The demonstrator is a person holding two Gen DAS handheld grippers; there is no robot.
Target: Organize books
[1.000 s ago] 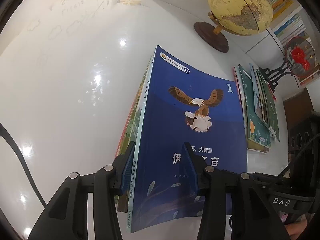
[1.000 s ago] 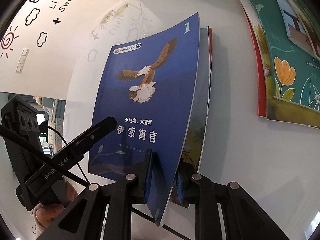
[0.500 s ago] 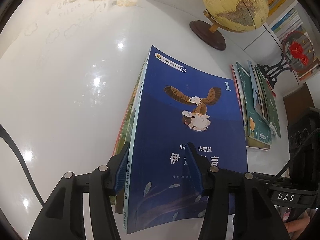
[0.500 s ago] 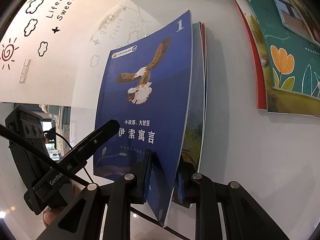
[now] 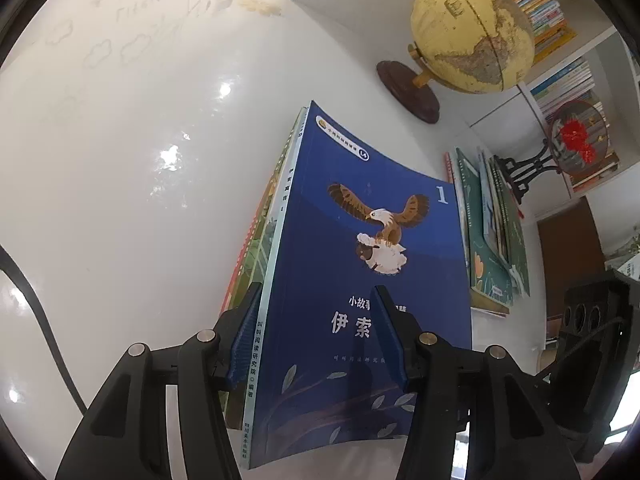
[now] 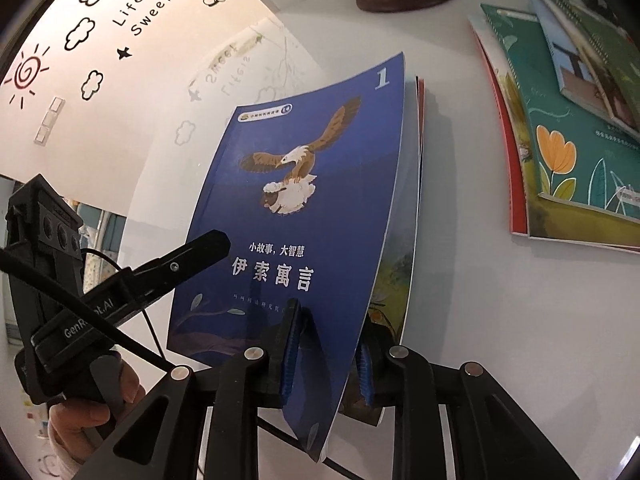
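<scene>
Book stack [image 5: 360,280] on table [image 5: 120,200], globe [image 5: 472,36] behind.

Book [image 5: 372,248]: deep blue cover, brown-and-white eagle, white characters, white numeral 1, pale teal spine. Books beneath it: green, orange and red edges. Pile [image 6: 560,168] right of the book: teal cover with orange tulip, red edge. Globe [image 5: 472,36]: yellow, dark brown base. Table [image 5: 120,200]: glossy white.

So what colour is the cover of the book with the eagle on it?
Deep blue, on the eagle book; it shows best in the right wrist view.
</scene>
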